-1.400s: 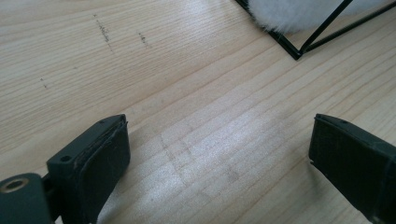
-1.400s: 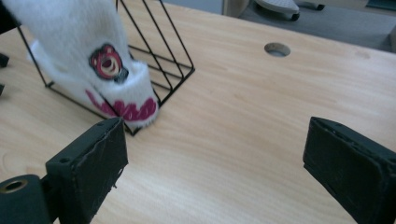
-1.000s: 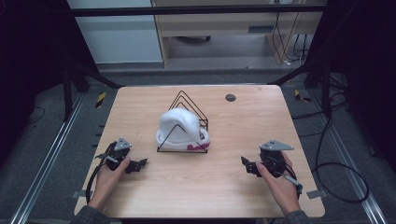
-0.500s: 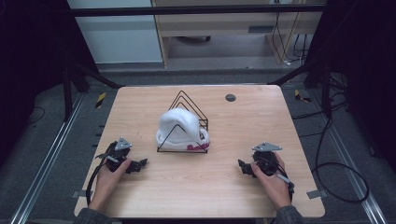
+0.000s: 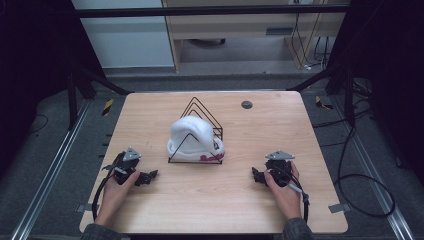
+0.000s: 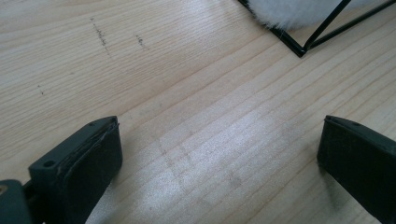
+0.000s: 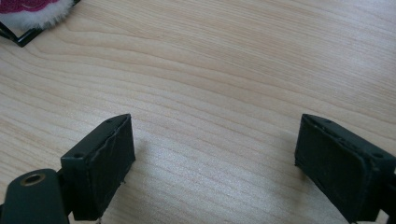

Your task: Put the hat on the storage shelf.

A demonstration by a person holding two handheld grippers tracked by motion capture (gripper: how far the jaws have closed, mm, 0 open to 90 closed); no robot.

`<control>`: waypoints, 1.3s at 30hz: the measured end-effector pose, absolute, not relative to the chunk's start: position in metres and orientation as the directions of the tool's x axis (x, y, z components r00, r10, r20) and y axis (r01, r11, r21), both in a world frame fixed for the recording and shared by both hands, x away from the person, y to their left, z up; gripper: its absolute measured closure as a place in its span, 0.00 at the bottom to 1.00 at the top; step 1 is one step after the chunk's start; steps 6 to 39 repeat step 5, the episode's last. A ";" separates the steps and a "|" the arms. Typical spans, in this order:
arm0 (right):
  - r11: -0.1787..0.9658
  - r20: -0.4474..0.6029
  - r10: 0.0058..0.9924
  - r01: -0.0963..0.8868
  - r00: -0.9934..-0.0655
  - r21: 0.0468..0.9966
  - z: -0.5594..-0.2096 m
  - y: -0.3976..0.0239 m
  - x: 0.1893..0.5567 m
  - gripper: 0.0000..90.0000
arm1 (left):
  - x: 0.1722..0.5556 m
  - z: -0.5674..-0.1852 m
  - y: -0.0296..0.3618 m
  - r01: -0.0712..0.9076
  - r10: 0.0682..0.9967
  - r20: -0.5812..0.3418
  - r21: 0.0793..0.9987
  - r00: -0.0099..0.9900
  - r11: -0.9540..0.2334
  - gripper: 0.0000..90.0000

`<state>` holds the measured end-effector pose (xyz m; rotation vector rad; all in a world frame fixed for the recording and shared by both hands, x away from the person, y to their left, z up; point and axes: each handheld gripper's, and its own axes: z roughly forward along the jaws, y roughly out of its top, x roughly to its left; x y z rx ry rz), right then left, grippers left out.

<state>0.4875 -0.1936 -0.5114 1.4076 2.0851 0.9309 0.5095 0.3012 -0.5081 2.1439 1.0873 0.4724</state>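
Observation:
A white fluffy hat (image 5: 192, 136) with a pink pattern at its brim sits inside a black wire rack (image 5: 200, 112) at the middle of the wooden table (image 5: 215, 205). My left gripper (image 5: 148, 176) rests low on the table to the left of the rack, open and empty. My right gripper (image 5: 255, 175) rests to the right of the rack, open with bare wood between its jaws. In the left gripper view the rack corner (image 6: 301, 49) and the hat's white fur (image 6: 289, 11) lie ahead. The right gripper view catches the hat's pink brim (image 7: 28, 7) at top left.
A small dark round disc (image 5: 246, 104) lies near the table's far edge. Cables trail on the floor at the right (image 5: 360, 180). A metal frame and shelving stand beyond the table.
My right gripper has moved left and a little forward toward the rack. The left gripper has stayed where it was.

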 end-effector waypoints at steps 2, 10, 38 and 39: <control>0.249 0.001 0.928 0.620 -0.373 0.744 -0.512 -0.194 0.487 0.13 | 0.509 -0.508 0.301 0.564 0.810 0.016 0.710 0.586 -0.422 0.00; 0.234 -0.004 0.938 0.624 -0.347 0.746 -0.512 -0.193 0.486 0.13 | 0.509 -0.508 0.301 0.565 0.811 0.019 0.708 0.584 -0.424 0.00; 0.234 -0.004 0.938 0.624 -0.347 0.746 -0.512 -0.193 0.486 0.13 | 0.509 -0.508 0.301 0.565 0.811 0.019 0.708 0.584 -0.424 0.00; 0.234 -0.004 0.938 0.624 -0.347 0.746 -0.512 -0.193 0.486 0.13 | 0.509 -0.508 0.301 0.565 0.811 0.019 0.708 0.584 -0.424 0.00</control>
